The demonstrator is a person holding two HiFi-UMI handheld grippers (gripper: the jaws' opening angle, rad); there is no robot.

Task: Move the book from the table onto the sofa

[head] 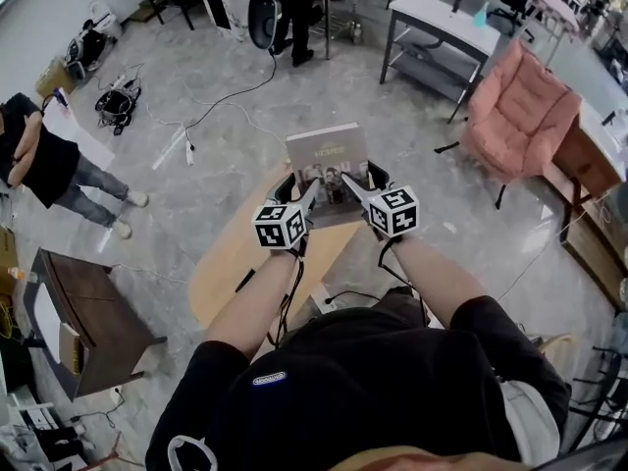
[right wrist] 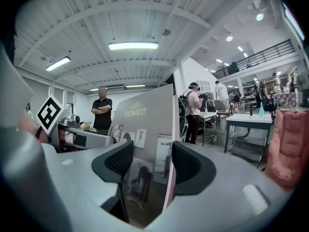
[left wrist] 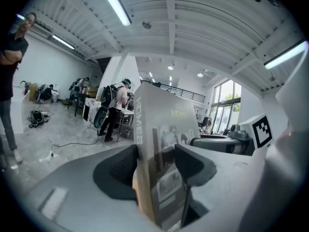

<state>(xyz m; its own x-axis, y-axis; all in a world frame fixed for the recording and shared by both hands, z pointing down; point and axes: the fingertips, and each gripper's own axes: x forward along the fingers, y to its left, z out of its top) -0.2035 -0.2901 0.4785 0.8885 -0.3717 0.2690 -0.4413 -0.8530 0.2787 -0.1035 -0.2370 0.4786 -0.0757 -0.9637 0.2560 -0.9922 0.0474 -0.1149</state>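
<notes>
Head view. Wearer's black shirt (head: pixel 343 391) fills the lower edge, with both bare forearms reaching forward. The left gripper (head: pixel 296 190) and right gripper (head: pixel 363 183) each hold one near corner of the book (head: pixel 329 155). The book has a grey cover with small photographs and shows over the far end of a light wooden table (head: pixel 231 263). Whether it clears the tabletop cannot be told. A pink armchair (head: pixel 520 111) stands well apart to the right, and a bystander (head: pixel 49 165) in black stands to the left.

Left gripper view. Both dark pads are pressed against the book, one on each cover. The spine faces left and reads "HOMES".

Right gripper view. The jaws are clamped on the book in the same way, with the front cover toward the left pad and the page edges toward the right. The bystander stands behind with arms crossed, and the pink armchair is at the right edge.
</notes>
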